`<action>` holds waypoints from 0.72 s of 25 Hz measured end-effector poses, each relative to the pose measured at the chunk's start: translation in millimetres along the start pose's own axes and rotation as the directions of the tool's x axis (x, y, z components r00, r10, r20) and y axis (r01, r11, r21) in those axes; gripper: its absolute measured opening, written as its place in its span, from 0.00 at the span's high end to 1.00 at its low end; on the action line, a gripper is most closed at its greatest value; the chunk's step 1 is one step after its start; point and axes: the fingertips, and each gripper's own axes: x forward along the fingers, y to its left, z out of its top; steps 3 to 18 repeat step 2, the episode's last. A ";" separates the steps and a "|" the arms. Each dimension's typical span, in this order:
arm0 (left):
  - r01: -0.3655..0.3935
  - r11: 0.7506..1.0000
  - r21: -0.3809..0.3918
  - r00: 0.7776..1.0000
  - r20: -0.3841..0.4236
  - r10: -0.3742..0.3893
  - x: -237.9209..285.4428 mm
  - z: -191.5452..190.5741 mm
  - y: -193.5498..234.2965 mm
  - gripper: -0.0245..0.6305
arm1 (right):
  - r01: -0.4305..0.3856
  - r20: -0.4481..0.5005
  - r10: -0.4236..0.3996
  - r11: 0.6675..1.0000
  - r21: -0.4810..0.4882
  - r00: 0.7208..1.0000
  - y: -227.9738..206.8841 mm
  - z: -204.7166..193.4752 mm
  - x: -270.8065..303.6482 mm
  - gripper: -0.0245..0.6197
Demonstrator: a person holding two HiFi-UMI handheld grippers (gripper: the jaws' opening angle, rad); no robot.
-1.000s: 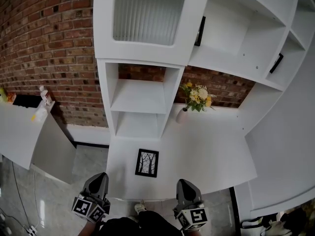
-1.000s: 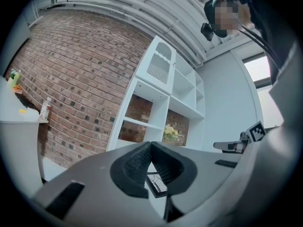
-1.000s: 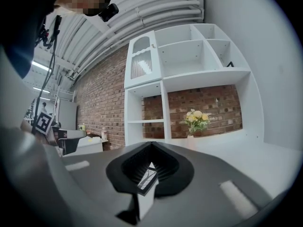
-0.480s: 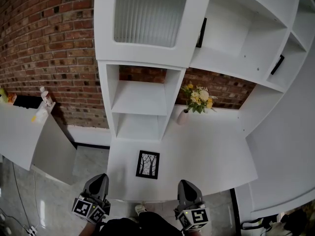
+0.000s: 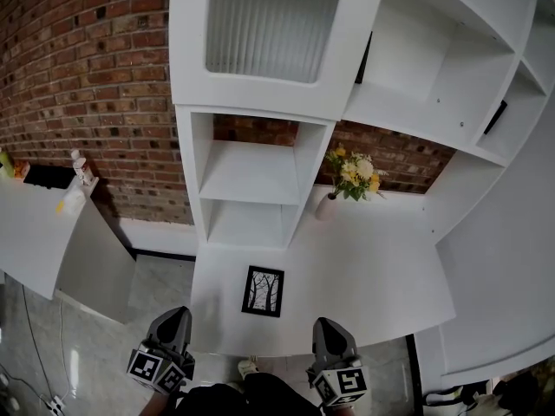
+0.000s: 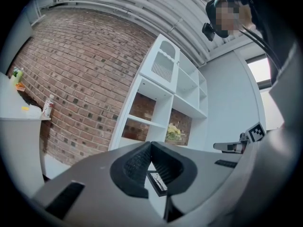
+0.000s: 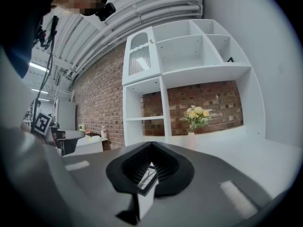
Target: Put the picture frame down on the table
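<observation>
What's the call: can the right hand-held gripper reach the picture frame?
Probably yes. The picture frame lies flat near the table's front edge, with only bare tabletop between it and the right hand-held gripper. The flower vase stands well behind. The jaws look shut, so they'd need opening.

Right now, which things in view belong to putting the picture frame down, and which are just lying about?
Job: black-framed tree picture flat on the white table; left gripper and right gripper, both shut, clear of it.
Lying about: white vase of yellow flowers; small white bottle on the side counter.
</observation>
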 end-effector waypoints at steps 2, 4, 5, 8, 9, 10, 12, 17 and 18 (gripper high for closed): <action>-0.001 1.000 -0.005 1.000 -0.002 0.001 1.7 -0.3 2.6 0.98 | -0.004 -0.005 0.004 1.000 0.000 1.000 1.5 -2.0 3.3 0.96; -0.001 1.000 -0.005 1.000 -0.002 0.001 1.7 -0.3 2.6 0.98 | -0.004 -0.005 0.004 1.000 0.000 1.000 1.5 -2.0 3.3 0.96; -0.001 1.000 -0.005 1.000 -0.002 0.001 1.7 -0.3 2.6 0.98 | -0.004 -0.005 0.004 1.000 0.000 1.000 1.5 -2.0 3.3 0.96; -0.001 1.000 -0.005 1.000 -0.002 0.001 1.7 -0.3 2.6 0.98 | -0.004 -0.005 0.004 1.000 0.000 1.000 1.5 -2.0 3.3 0.96; -0.001 1.000 -0.005 1.000 -0.002 0.001 1.7 -0.3 2.6 0.98 | -0.004 -0.005 0.004 1.000 0.000 1.000 1.5 -2.0 3.3 0.96; -0.001 1.000 -0.005 1.000 -0.002 0.001 1.7 -0.3 2.6 0.98 | -0.004 -0.005 0.004 1.000 0.000 1.000 1.5 -2.0 3.3 0.96; -0.001 1.000 -0.005 1.000 -0.002 0.001 1.7 -0.3 2.6 0.98 | -0.004 -0.005 0.004 1.000 0.000 1.000 1.5 -2.0 3.3 0.96; -0.001 1.000 -0.005 1.000 -0.002 0.001 1.7 -0.3 2.6 0.98 | -0.004 -0.005 0.004 1.000 0.000 1.000 1.5 -2.0 3.3 0.96; -0.001 1.000 -0.005 1.000 -0.002 0.001 1.7 -0.3 2.6 0.98 | -0.004 -0.005 0.004 1.000 0.000 1.000 1.5 -2.0 3.3 0.96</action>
